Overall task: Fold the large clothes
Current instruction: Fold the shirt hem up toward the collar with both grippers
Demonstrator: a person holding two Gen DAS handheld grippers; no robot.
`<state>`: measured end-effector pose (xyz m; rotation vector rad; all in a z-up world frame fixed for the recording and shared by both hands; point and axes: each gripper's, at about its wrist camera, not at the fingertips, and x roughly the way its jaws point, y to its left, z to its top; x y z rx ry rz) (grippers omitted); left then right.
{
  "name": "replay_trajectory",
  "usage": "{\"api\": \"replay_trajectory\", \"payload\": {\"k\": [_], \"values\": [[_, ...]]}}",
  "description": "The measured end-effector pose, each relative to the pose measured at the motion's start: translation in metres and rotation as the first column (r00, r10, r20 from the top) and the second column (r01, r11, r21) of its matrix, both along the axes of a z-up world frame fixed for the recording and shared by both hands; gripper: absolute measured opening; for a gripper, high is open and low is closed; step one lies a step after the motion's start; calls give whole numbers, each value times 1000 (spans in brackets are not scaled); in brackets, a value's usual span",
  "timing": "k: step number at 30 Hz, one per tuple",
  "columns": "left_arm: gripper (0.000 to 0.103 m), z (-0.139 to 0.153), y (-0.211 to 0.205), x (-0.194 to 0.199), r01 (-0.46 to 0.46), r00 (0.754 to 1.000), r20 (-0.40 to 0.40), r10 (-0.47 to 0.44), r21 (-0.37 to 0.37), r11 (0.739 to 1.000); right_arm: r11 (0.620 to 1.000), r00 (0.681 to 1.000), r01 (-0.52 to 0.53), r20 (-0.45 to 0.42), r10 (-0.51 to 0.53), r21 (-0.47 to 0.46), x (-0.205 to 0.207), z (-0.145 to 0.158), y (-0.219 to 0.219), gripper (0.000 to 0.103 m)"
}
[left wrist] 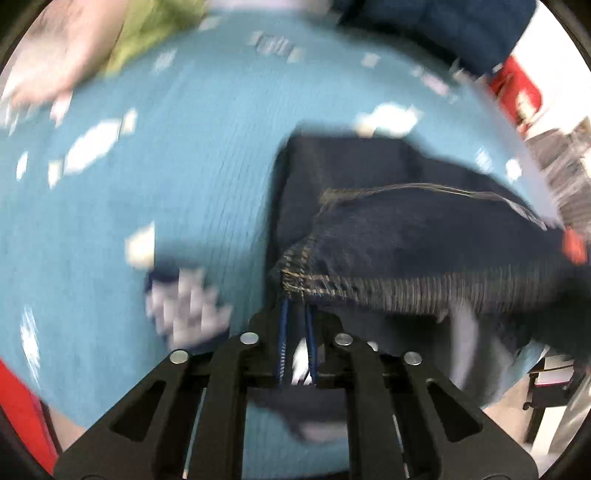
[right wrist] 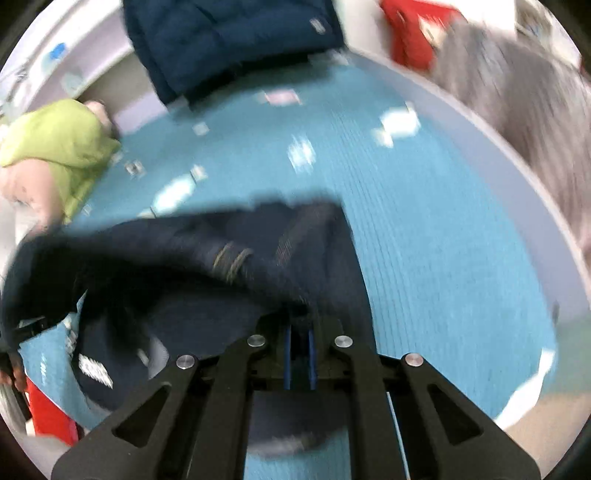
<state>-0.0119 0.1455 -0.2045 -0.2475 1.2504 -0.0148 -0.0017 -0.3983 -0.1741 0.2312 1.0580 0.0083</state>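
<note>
A pair of dark blue jeans (left wrist: 406, 236) is held up over the blue patterned tablecloth (left wrist: 166, 184). My left gripper (left wrist: 295, 306) is shut on a stitched hem or waistband edge of the jeans, which stretch away to the right. In the right wrist view my right gripper (right wrist: 299, 317) is shut on another edge of the same jeans (right wrist: 184, 266), which hang and bunch to the left above the tablecloth (right wrist: 424, 240). Both views are blurred by motion.
A dark navy garment (right wrist: 229, 40) lies at the far side of the table. A person in a green top (right wrist: 55, 144) is at the left. A grey garment (right wrist: 517, 110) and a red object (right wrist: 410, 33) are at the right. A chair base (left wrist: 546, 391) stands on the floor.
</note>
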Motion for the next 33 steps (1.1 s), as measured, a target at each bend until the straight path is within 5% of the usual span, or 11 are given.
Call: {"api": "replay_trajectory", "payload": {"k": [3,7,10,11,13,14,16,23,27,31,33], "values": [[3,-38,9,-23,-65,991,-121,63,-17,998,999,995,21,-94,-18,41,-19,-30,-2,8],[6,-24,15,-32,-81,994,-83,74,-89,993,998,992,8,-128,0,67,-26,-19,3,34],[34,-12,15,-27,-80,995,-72,75,-78,994,996,993,42,-111,-34,78,-30,-2,-2,70],[37,-10,16,-26,-86,995,-62,82,-74,993,994,992,49,-122,-37,99,-30,1,-4,75],[65,-8,17,-23,-97,994,-55,91,-115,989,986,992,55,-121,-36,154,-34,4,-9,76],[66,-8,17,-21,-109,993,-54,102,-147,983,987,991,64,-126,-45,146,-34,4,-11,76],[67,-11,13,-18,-110,993,-62,101,-176,978,994,984,60,-174,-43,96,-37,-7,-11,75],[67,-26,-4,-2,-108,988,-122,91,-136,985,976,961,46,-277,15,214,-31,-55,29,34],[67,-30,-8,1,-96,988,-133,79,-123,988,984,980,5,-198,31,176,-22,-45,60,33],[59,-54,-14,12,-118,984,-147,96,-147,982,958,967,171,-224,-118,230,0,-60,39,31],[51,-57,-17,12,-110,984,-150,92,-113,987,974,946,165,-306,-110,159,8,-71,35,10]]}}
